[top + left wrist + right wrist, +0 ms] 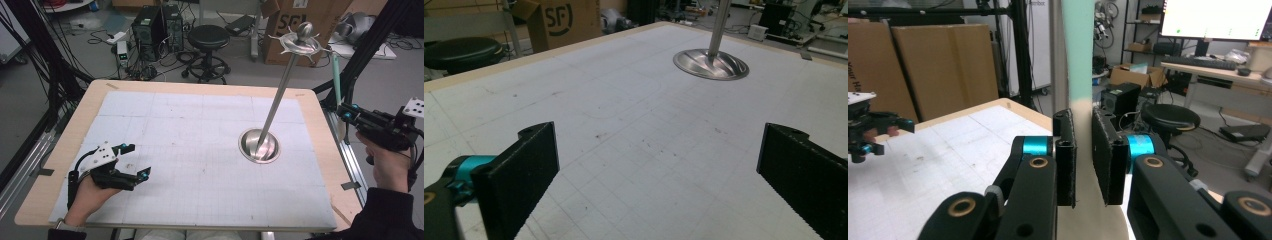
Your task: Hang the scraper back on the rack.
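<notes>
A steel stand rises from a round dish-like base right of the mat's middle; its slim pole leans up to a knob ringed with hooks. My right gripper hovers off the table's right edge, shut on a long utensil held upright, mint green at the top and cream lower down. The utensil's top end reaches about the height of the hooks, to their right. My left gripper rests low at the mat's front left, open with nothing between its jaws.
A white gridded mat covers the wooden table. Behind the table stand a black stool, computer towers and a cardboard box. Black frame posts rise at the right, close to the held utensil.
</notes>
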The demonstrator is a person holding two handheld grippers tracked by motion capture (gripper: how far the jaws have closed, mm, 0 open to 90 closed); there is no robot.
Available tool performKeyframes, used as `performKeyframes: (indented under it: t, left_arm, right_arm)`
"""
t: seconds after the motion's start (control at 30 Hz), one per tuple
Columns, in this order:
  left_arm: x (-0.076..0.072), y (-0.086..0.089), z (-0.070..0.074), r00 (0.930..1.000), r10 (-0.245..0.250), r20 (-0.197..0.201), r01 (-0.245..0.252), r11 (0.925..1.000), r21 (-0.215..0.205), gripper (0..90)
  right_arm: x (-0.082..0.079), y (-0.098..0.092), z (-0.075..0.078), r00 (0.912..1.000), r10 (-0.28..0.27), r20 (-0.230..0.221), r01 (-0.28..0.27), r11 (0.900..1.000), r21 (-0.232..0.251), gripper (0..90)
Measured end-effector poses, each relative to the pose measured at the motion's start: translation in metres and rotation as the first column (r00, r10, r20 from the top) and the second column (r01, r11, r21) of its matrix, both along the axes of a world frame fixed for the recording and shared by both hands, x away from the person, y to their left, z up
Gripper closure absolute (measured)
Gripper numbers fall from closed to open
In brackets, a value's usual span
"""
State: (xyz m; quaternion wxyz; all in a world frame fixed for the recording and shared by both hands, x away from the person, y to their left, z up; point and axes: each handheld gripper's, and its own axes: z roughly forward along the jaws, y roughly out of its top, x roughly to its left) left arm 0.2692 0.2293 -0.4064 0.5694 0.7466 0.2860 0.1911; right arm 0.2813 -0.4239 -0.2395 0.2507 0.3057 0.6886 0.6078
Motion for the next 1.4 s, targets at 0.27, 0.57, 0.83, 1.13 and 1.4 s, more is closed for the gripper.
performKeyframes:
  t: [0.27,0.57,0.83,1.13,1.4]
  left_arm:
    - [0.000,0.002,0.000,1.0000,0.009,0.001,-0.009,1.0000,-0.001,3.9]
    - [-0.001,0.002,-0.002,0.9999,0.012,-0.005,-0.011,0.9999,0.004,3.9]
    - [-0.001,0.003,-0.003,0.9999,0.015,-0.007,-0.015,0.9999,0.003,3.9]
    - [-0.001,0.003,-0.003,0.9999,0.013,-0.008,-0.013,0.9999,0.002,3.9]
    - [-0.001,0.003,-0.003,0.9999,0.010,-0.009,-0.010,0.9999,0.008,3.9]
  right_arm:
    - [0.008,-0.002,0.003,0.9999,-0.011,0.002,0.011,1.000,0.023,80.8]
    - [0.015,0.001,0.003,0.9999,-0.009,-0.006,0.009,0.999,0.035,80.8]
    - [0.018,0.001,0.002,0.9999,-0.007,-0.010,0.008,0.999,0.046,80.8]
    - [0.020,0.007,-0.002,0.9997,0.019,-0.018,-0.018,0.999,0.044,80.8]
    - [0.024,0.013,-0.006,0.9991,0.029,-0.031,-0.028,0.999,0.039,80.7]
